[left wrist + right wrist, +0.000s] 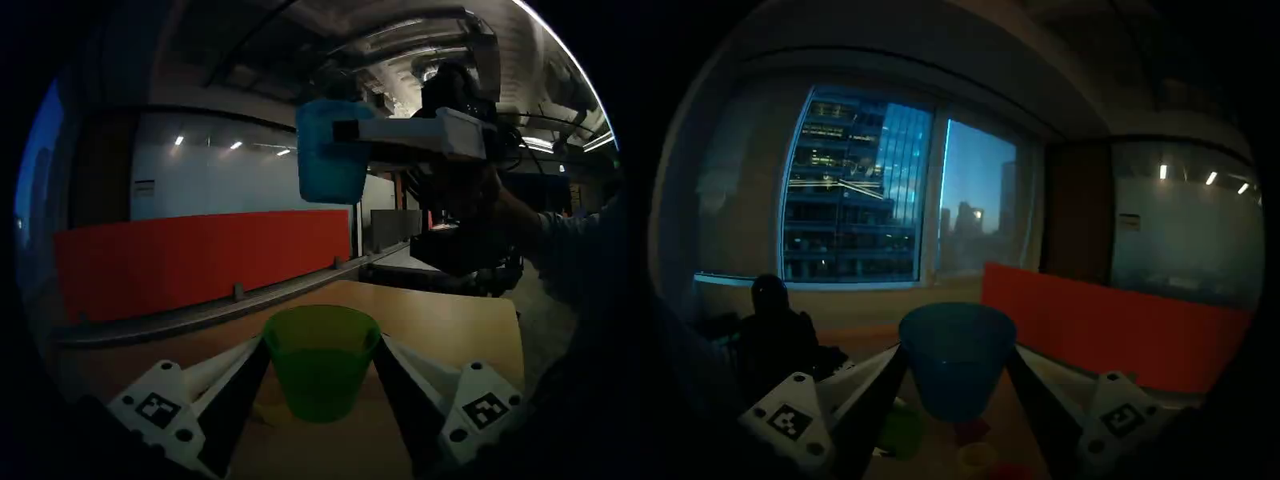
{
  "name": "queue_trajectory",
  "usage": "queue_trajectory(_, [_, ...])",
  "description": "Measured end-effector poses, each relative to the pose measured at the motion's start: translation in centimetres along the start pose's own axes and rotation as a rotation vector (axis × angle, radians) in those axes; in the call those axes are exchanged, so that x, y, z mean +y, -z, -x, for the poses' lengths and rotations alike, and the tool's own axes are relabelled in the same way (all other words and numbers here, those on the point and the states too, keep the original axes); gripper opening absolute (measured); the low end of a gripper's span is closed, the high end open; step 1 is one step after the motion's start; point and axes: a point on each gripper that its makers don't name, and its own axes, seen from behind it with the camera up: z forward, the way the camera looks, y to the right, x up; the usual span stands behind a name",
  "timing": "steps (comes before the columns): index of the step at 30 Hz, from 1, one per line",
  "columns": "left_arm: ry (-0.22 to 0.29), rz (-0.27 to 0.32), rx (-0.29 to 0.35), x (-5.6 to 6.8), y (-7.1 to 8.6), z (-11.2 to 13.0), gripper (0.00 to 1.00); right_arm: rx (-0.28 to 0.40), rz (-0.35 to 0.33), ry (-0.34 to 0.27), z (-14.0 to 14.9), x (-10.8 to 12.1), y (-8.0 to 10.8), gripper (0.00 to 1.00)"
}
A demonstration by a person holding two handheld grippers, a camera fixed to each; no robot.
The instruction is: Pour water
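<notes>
**Left claw**: closed on the green cup, a finger pressing each side, at lower centre of the left gripper view. The cup sits low over the wooden counter; whether its base touches cannot be told.

**Right claw**: grips the blue cup in the same way, at lower centre of the right gripper view. In the left gripper view this cup appears at upper centre, upright and well above the green one.

**Handling:** both cups look like thin, tapered plastic, judged light, slightly yielding and smooth-walled. A mid-wall hold below the rim suits them, firm without crushing.

**Contents:** dim light hides any water in the blue cup. A darker band low in the green cup may be liquid.

**Below the blue cup:** small coloured objects lie on the counter.
</notes>
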Motion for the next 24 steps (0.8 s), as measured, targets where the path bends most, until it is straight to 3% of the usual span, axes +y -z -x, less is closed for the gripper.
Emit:
queue_trajectory(15, [-0.005,-0.067,-0.024,-3.5,1.9,0.7,0.86,-0.036,0.059,0.002,3.1,2.5,2.5,0.88])
queue_trajectory(24, [-0.018,-0.088,-0.047,-4.5,2.7,1.1,0.86,-0.037,0.095,-0.011,4.4,4.0,4.6,0.88])
